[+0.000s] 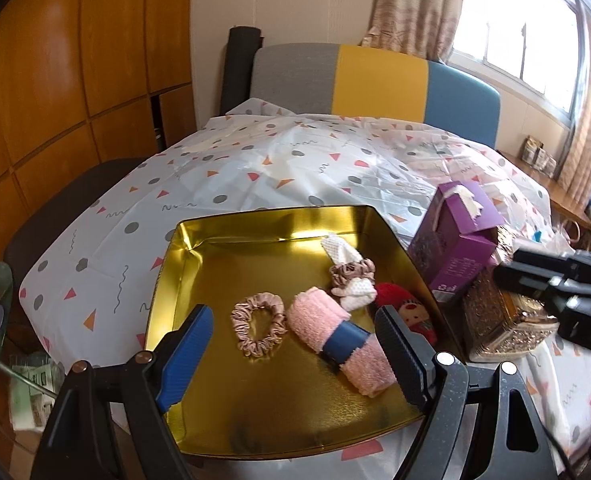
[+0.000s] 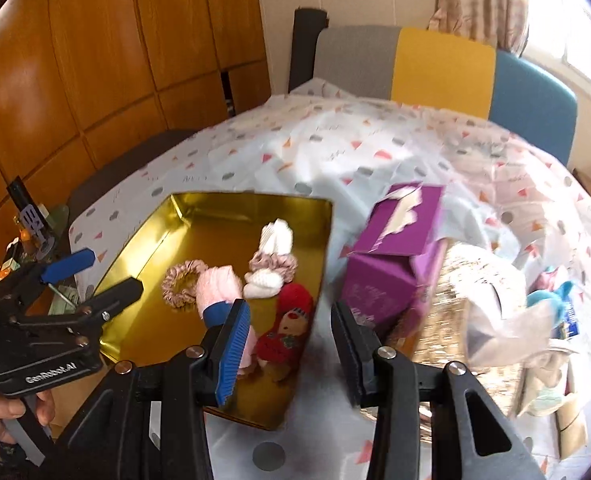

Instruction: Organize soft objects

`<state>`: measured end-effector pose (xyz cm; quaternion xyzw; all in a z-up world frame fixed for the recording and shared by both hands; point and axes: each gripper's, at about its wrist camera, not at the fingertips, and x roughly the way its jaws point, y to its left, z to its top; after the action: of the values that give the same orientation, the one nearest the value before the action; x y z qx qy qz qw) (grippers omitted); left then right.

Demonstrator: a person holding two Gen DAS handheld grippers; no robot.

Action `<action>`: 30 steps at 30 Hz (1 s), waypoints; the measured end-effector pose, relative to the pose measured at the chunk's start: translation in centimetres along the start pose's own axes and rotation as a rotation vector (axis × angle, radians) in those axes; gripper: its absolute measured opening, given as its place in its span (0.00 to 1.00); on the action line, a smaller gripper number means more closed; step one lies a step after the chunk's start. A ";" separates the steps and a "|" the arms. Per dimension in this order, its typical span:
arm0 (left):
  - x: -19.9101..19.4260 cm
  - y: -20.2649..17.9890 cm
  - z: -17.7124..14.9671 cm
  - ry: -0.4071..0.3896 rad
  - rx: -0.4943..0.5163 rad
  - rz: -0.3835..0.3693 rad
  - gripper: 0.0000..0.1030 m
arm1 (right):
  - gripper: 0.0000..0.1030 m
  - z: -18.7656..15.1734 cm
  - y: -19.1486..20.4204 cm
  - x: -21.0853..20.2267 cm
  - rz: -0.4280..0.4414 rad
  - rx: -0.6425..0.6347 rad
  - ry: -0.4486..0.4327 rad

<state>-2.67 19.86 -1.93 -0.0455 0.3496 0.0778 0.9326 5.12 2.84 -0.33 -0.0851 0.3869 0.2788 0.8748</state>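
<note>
Patterned white tablecloth (image 1: pixel 215 168), shallow gold tin tray (image 1: pixel 183 248) on it, rolled pink towel (image 1: pixel 315 316) partly behind my left gripper (image 1: pixel 295 356), jaws spread, empty, my right gripper (image 2: pixel 291 352) part-open, empty, right side blurred.

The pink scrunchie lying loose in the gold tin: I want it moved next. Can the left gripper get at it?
Probably yes: the left gripper is open just above the pink scrunchie, nothing covering it; the rolled pink towel lies close beside.

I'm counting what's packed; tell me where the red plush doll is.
The red plush doll lies inside the gold tin, against its right wall in both wrist views, right of the rolled pink towel and just below the white knit bundle.
</note>
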 end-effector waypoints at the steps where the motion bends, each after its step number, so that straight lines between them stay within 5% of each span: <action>1: -0.1 -0.4 0.0 -0.001 0.012 -0.001 0.82 | 0.41 0.0 -0.4 -0.6 -0.006 0.004 -0.013; 16: -1.2 -5.5 0.8 -0.024 0.136 -0.076 0.82 | 0.41 -1.9 -14.1 -7.0 -0.249 0.263 -0.100; 30: -1.7 -10.4 1.1 -0.021 0.242 -0.135 0.82 | 0.41 -11.2 -30.0 -8.7 -0.517 0.636 -0.079</action>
<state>-1.44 9.58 0.33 0.0448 0.3427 -0.0272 0.9380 9.93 -29.82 -3.69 0.1057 0.3859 -0.0806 0.9129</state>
